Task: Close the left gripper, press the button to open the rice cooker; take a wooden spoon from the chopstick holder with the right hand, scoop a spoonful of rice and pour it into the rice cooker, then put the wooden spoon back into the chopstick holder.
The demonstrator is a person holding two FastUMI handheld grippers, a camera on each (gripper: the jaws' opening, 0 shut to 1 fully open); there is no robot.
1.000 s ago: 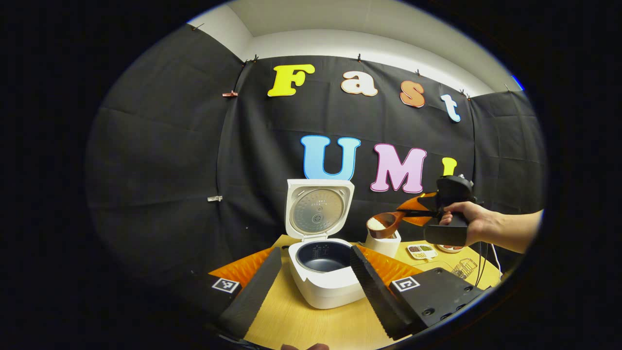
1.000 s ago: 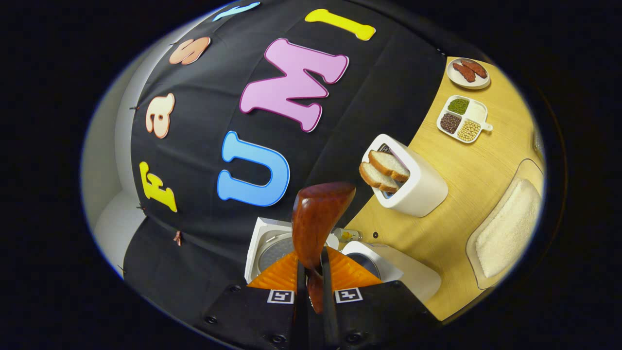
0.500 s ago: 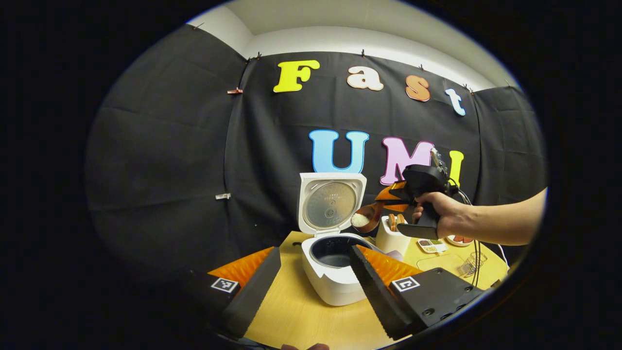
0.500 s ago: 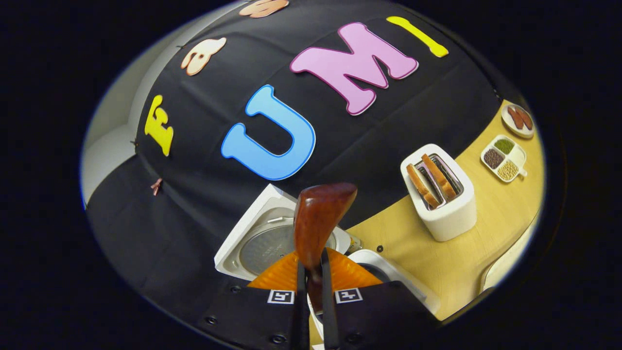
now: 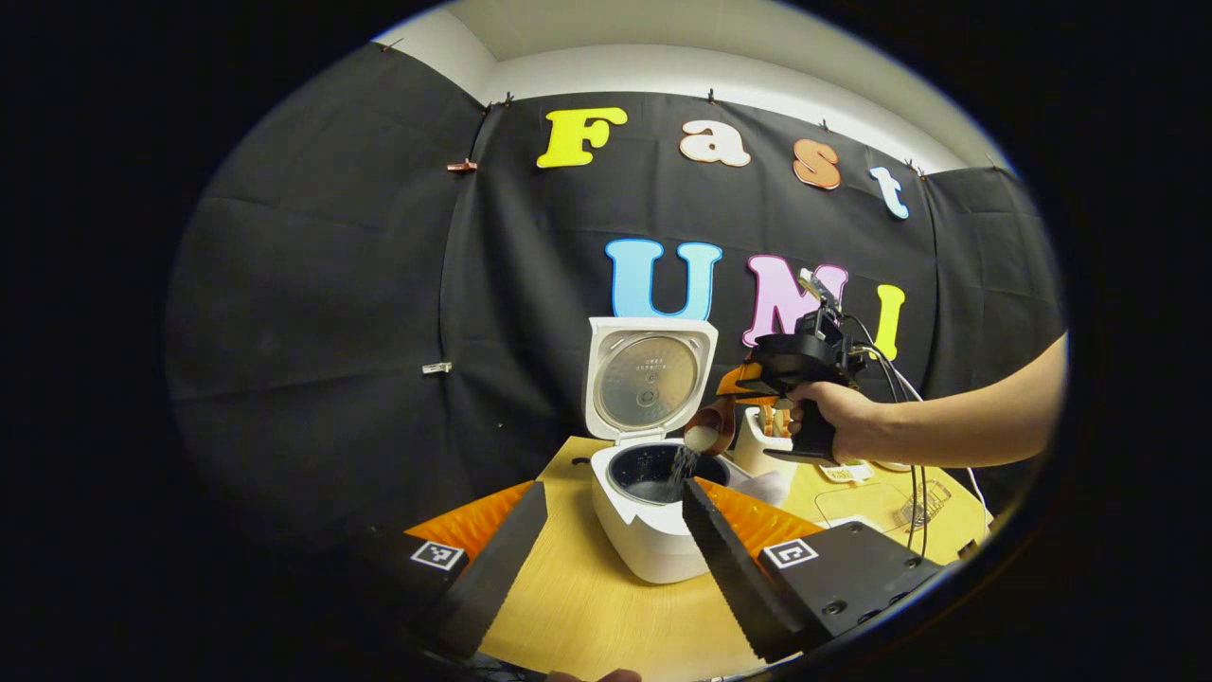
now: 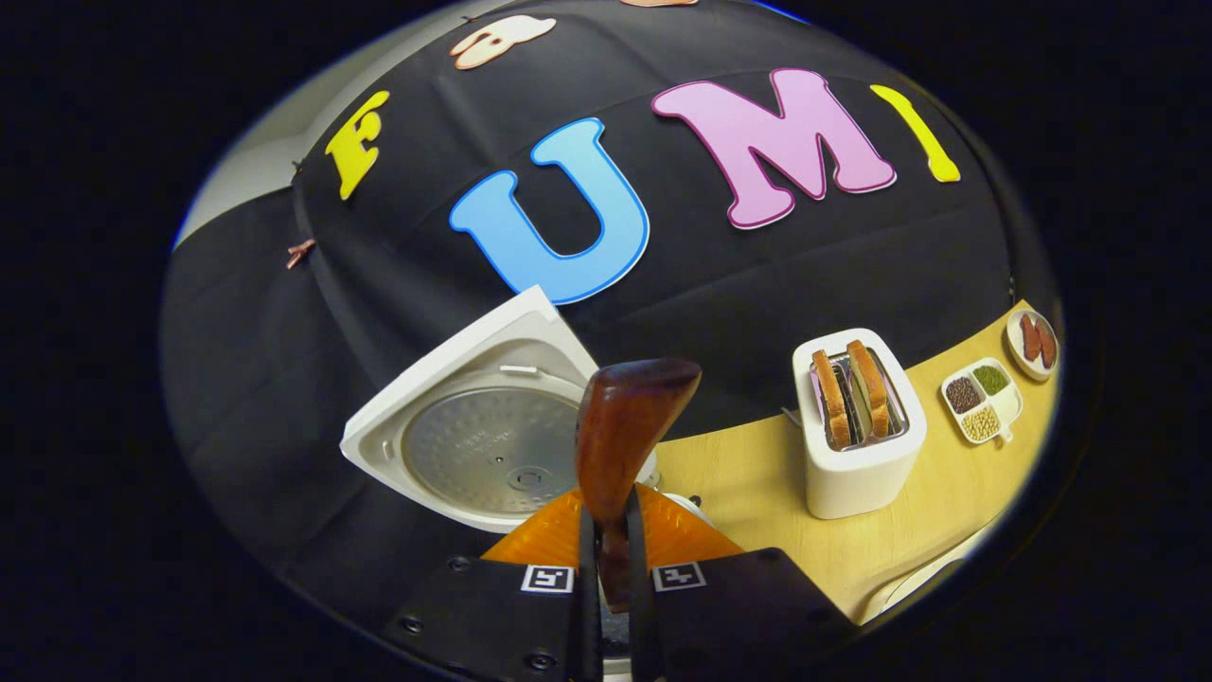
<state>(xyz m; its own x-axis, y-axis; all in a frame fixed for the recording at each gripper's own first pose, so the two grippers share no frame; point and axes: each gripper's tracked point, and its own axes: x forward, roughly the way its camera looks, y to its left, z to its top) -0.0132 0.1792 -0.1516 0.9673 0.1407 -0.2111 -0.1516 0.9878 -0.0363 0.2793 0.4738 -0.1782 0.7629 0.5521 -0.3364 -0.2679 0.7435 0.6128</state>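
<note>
Two fingers of your right gripper (image 6: pixel 611 568) clamp the wooden spoon (image 6: pixel 625 431), tipped above the rice cooker (image 5: pixel 653 516); left gripper (image 5: pixel 606 559) gapes empty. Drift sideways, and rice (image 5: pixel 682 461) spills outside.

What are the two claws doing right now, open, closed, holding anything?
Left claw: open, holding nothing, hanging in front of the rice cooker.
Right claw: closed on the wooden spoon, tipping rice into the cooker.
</note>
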